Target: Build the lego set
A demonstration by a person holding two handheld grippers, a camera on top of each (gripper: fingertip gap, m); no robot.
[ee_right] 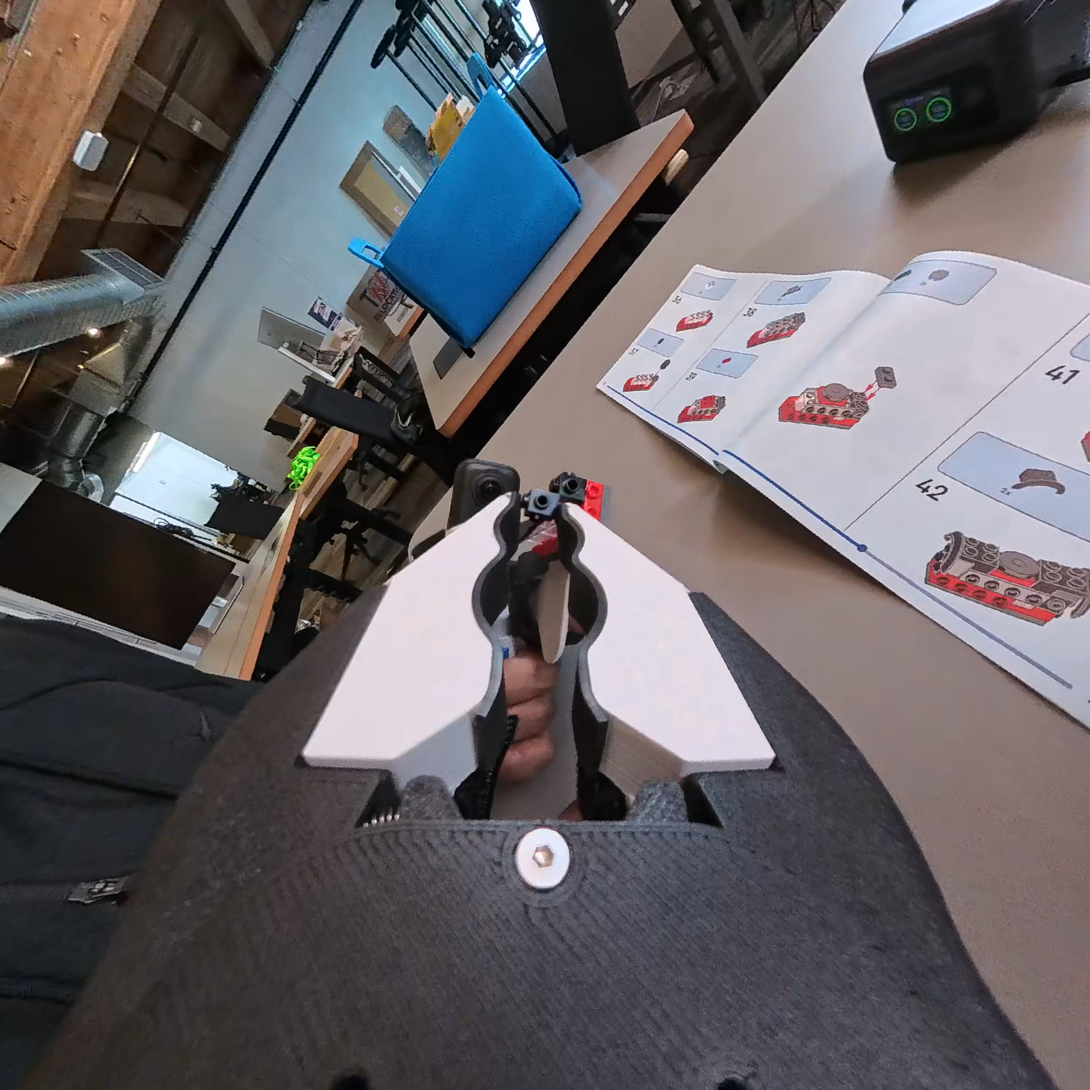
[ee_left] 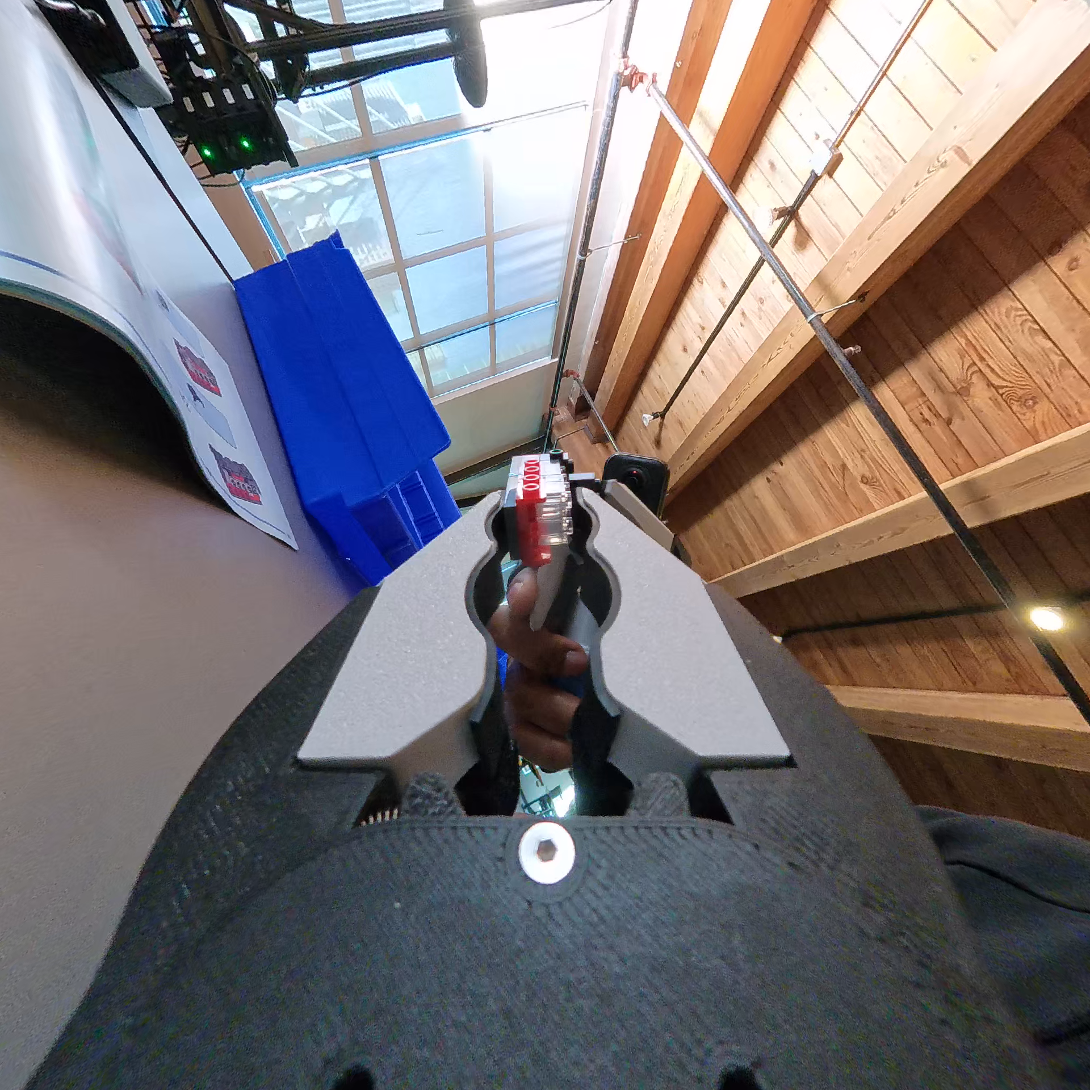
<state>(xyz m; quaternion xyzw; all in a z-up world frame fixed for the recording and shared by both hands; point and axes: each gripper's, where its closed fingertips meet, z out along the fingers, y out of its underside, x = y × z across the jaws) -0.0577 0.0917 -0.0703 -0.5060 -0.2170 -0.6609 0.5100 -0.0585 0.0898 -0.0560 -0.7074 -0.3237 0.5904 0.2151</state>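
Observation:
My left gripper (ee_left: 539, 507) is shut on a small lego assembly (ee_left: 538, 513) of red, clear and grey bricks, held up in the air. My right gripper (ee_right: 539, 508) is shut on a small black brick (ee_right: 542, 502) with a side stud. The two grippers face each other tip to tip. In the right wrist view the red edge of the assembly (ee_right: 593, 494) shows just beyond the black brick, with another black stud piece (ee_right: 567, 486) beside it. In the left wrist view a black piece (ee_left: 581, 476) sticks out past the assembly toward the other gripper's camera (ee_left: 636, 475).
An open instruction booklet (ee_right: 885, 424) lies on the beige table (ee_right: 767, 649) at the right; its curled page shows in the left wrist view (ee_left: 194, 383). A blue bin (ee_left: 342, 401) stands on the table. A black device (ee_right: 973, 88) with green lights sits at the far corner. Both grippers' tips are close together, under 4 cm apart.

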